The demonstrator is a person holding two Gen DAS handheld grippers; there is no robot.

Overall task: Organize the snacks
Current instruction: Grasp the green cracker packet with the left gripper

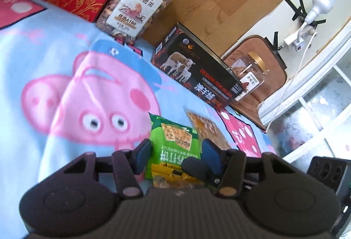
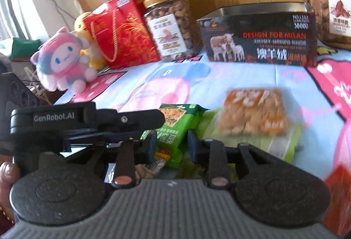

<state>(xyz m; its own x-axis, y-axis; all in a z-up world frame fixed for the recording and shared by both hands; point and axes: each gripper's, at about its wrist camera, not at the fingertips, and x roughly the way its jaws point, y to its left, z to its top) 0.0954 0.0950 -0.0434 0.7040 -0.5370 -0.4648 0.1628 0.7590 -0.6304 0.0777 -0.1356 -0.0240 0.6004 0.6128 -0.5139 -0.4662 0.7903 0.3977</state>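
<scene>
A green cracker packet (image 1: 173, 149) lies between the pads of my left gripper (image 1: 175, 149), which is closed on its sides. The same packet (image 2: 175, 129) shows in the right wrist view between the pads of my right gripper (image 2: 172, 143), which also grips it. An orange-topped snack packet (image 2: 254, 111) lies just right of it on the cartoon pig blanket (image 2: 219, 76); it also shows in the left wrist view (image 1: 204, 124). The left gripper's body (image 2: 87, 120) crosses in from the left.
Along the back stand a red gift bag (image 2: 122, 30), a nut jar with a gold lid (image 2: 171, 24), a black box with sheep on it (image 2: 258, 37) and another nut jar (image 2: 331, 2). Plush toys (image 2: 63, 59) sit at the left.
</scene>
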